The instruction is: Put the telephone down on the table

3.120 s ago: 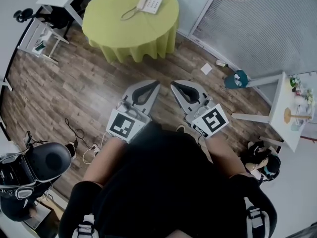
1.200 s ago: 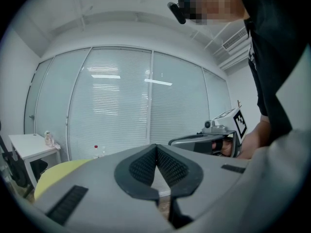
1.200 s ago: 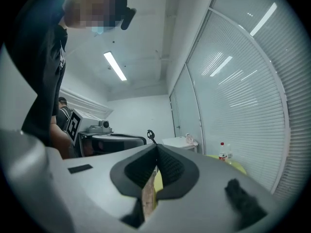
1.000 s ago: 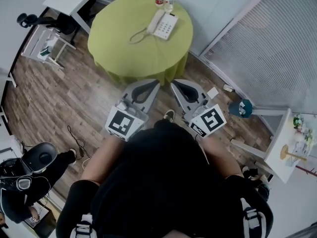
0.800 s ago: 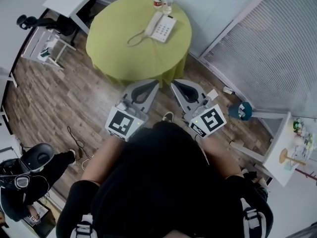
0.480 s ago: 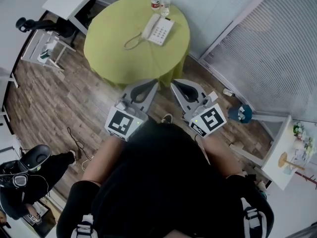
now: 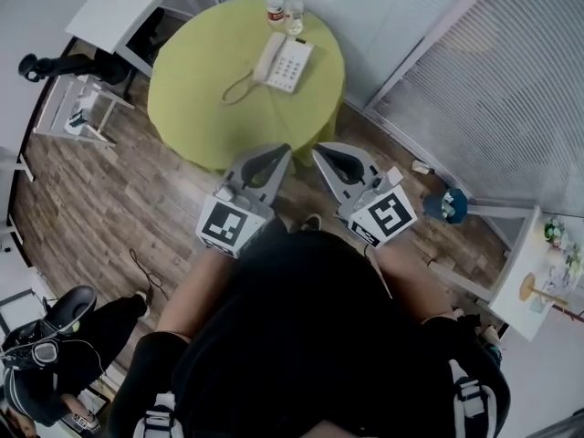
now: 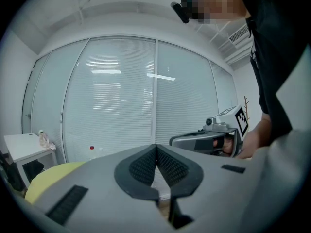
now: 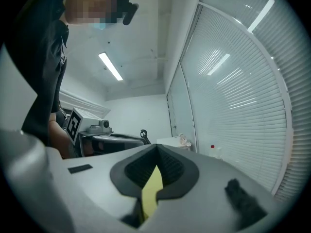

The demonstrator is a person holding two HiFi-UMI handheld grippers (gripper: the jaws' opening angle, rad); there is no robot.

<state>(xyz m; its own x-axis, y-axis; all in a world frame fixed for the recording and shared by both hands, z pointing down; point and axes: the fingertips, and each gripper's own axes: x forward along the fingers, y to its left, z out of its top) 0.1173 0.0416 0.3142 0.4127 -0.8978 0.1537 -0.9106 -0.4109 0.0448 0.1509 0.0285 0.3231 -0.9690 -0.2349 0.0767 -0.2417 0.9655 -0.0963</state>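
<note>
The white telephone (image 7: 285,63) lies on the round table's yellow-green cloth (image 7: 201,89) at the top of the head view. Its handset (image 7: 265,58) rests on its left side, and the cord (image 7: 239,87) loops toward the table's middle. My left gripper (image 7: 275,152) and right gripper (image 7: 321,155) are held side by side at waist height, short of the table's near edge, both shut and empty. In the left gripper view the pads (image 8: 156,148) meet, with the right gripper (image 8: 209,140) beside them. In the right gripper view the fingertips (image 9: 156,147) touch too.
Two bottles (image 7: 274,0) stand behind the telephone. A white desk (image 7: 119,7) and an office chair (image 7: 55,62) are at the upper left, blinds (image 7: 474,62) at the right. A small white table (image 7: 529,245) stands right, and a person (image 7: 46,354) crouches lower left.
The table and telephone have slid lower and to the left in the head view as I came closer. Both grippers keep the same shut pose before my body.
</note>
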